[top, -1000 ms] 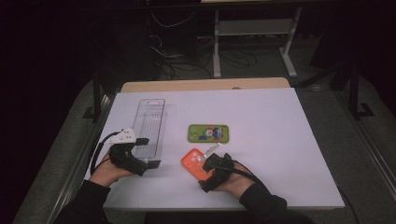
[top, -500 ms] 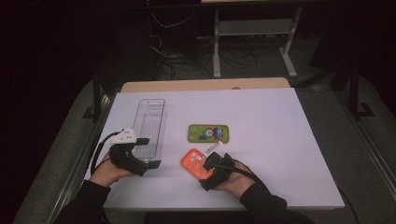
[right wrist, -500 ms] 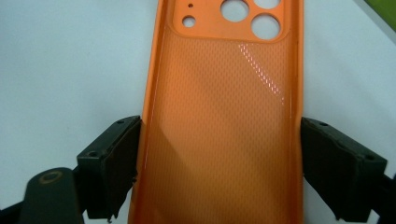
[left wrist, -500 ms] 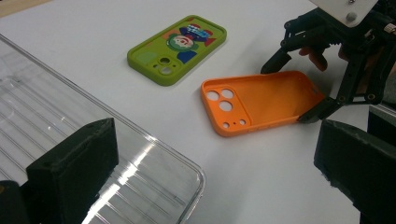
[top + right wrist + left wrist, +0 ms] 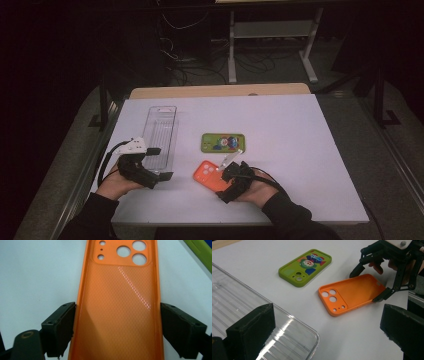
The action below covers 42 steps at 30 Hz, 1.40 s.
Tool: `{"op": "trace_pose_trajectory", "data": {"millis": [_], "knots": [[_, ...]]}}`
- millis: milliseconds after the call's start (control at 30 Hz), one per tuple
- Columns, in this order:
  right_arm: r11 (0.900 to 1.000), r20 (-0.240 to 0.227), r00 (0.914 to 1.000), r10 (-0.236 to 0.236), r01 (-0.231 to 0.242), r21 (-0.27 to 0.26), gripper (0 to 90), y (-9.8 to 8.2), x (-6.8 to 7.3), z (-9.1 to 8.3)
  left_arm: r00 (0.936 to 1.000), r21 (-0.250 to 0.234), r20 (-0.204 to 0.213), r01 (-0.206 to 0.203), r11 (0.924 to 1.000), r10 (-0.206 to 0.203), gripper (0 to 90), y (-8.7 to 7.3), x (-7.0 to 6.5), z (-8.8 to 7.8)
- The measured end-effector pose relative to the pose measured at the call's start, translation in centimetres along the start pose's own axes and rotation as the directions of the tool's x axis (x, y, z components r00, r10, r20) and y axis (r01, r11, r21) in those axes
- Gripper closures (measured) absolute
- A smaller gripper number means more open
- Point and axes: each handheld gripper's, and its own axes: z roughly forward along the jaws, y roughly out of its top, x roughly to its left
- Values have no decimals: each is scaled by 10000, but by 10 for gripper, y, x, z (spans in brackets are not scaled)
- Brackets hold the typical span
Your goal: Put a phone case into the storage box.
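We see the right gripper (image 5: pixel 220 177), jaws wide after closing slightly, flanking the open-side-up orange plastic phone case (image 5: pixel 212 176) lying flat on the white table (image 5: pixel 300 150), at seven o'clock from the green case (image 5: pixel 223 142); pads seemingly touching its edges.

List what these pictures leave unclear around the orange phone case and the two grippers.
- Orange phone case, right gripper view: near end cut by the bottom edge; whether the right gripper presses its sides is unclear.
- Clear plastic tray, left gripper view: cut by the left edge and partly hidden behind the left gripper.
- Green printed phone case, high view: print too small to read.
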Motion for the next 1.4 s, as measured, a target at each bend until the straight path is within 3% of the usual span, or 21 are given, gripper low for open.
{"op": "trace_pose_trajectory", "data": {"millis": [600, 800, 933, 1133, 1267, 1333, 1400], "knots": [[9961, -37, 9971, -755, 753, -455, 159, -6, -20, -20, 9997, 87, 210, -146, 9999, 144, 0, 4, -5, 4], [9924, -246, 9936, -1105, 1090, -577, 159, -8, -27, -27, 9985, 198, 347, -420, 9989, 413, 0, 9, -9, 8], [9884, -547, 9898, -1315, 1268, -831, 160, -7, -39, -39, 9965, 235, 549, -648, 9976, 635, 0, 14, -12, 13], [9750, -969, 9750, -2000, 1883, -1175, 160, -6, -57, -50, 9896, 322, 1018, -1052, 9939, 1014, 0, 29, -18, 25], [9657, -1297, 9630, -2362, 2178, -1414, 160, -5, -64, -57, 9761, 505, 1425, -1726, 9837, 1639, 0, 40, -20, 39], [9602, -1387, 9569, -2552, 2340, -1522, 160, -5, -66, -59, 9748, 553, 1482, -1764, 9828, 1666, 0, 42, -21, 42], [9563, -1499, 9512, -2697, 2463, -1577, 160, -5, -67, -60, 9682, 649, 1609, -2042, 9768, 1917, 0, 48, -21, 49]]}}
